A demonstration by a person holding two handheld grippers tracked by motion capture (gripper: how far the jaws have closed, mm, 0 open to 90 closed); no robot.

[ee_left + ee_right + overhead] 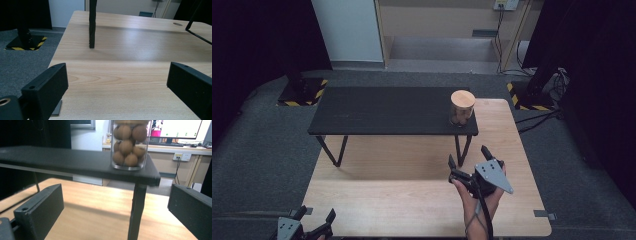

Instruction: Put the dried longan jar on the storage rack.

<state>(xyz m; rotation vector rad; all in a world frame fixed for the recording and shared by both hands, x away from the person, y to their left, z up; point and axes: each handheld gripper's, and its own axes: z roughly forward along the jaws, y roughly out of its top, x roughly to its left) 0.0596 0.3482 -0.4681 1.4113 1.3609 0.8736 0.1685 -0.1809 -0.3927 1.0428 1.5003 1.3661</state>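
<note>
A clear jar (462, 107) with a wooden lid, full of brown balls, stands on the right end of a black raised shelf (382, 110). The right gripper view shows the jar (129, 143) above and ahead on the shelf (75, 161). My right gripper (468, 156) hovers over the wooden table in front of the shelf's right leg, open, with nothing between its jaws. My left gripper (316, 216) is at the table's front left corner, also open and empty. In the left gripper view a black shelf leg (92, 23) stands on the table ahead.
The light wooden table (412, 200) carries the shelf on thin black legs (136, 212). Around it lies grey floor with black stands on yellow-striped bases (302, 92). Cables (537, 120) run along the floor at the right.
</note>
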